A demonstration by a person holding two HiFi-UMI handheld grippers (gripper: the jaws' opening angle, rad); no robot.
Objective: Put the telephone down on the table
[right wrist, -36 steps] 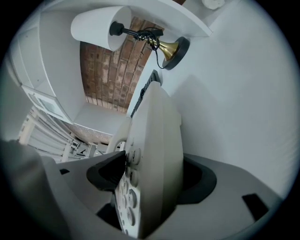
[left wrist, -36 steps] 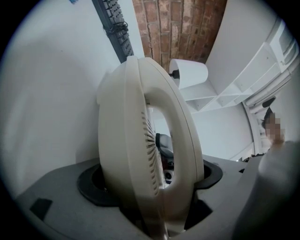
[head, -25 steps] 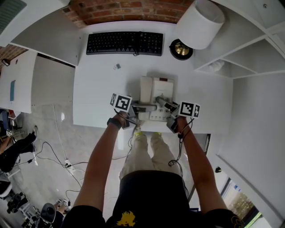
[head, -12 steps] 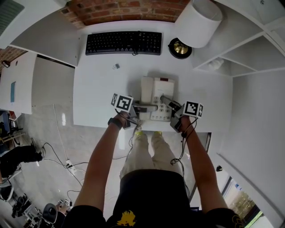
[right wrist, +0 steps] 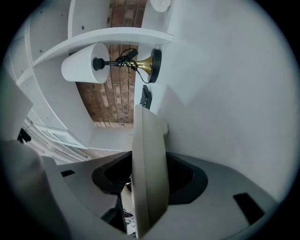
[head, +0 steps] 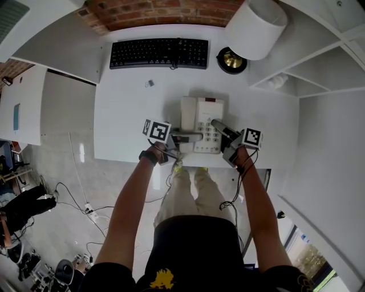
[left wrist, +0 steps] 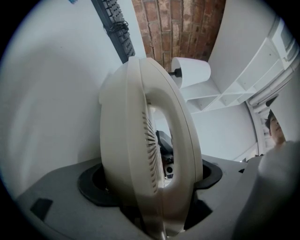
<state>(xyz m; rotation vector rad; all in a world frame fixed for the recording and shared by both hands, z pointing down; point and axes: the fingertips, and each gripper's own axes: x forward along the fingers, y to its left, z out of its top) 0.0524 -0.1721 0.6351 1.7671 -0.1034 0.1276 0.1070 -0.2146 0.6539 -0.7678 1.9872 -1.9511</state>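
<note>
Head view: cream telephone (head: 199, 122) lies flat over the white table (head: 131, 102), near the front edge, handset along its left side. Cannot tell from this height whether it rests on the top or hangs just clear of it. Left gripper (head: 195, 137) comes in from the left, level, at the handset side. Right gripper (head: 218, 124) comes in at an angle from the right front, tips on the telephone's right edge.

Left gripper view: jaws stand wide and are clamped on the handset end of the telephone, slotted earpiece facing the camera, dark pads against both sides.

Right gripper view: the telephone's thin right edge stands between the jaws, which have just been closing. One pad looks against it, a slit seems to show on the other side, so a firm press cannot be told.

Back of the table: black keyboard (head: 159, 54), and a lamp (head: 256, 23) with white shade and brass foot at the right. Small clip (head: 149, 84) lies well apart from the telephone, between it and the keyboard. Brick wall (head: 159, 11) behind, white shelves (head: 319, 68) at the right.
</note>
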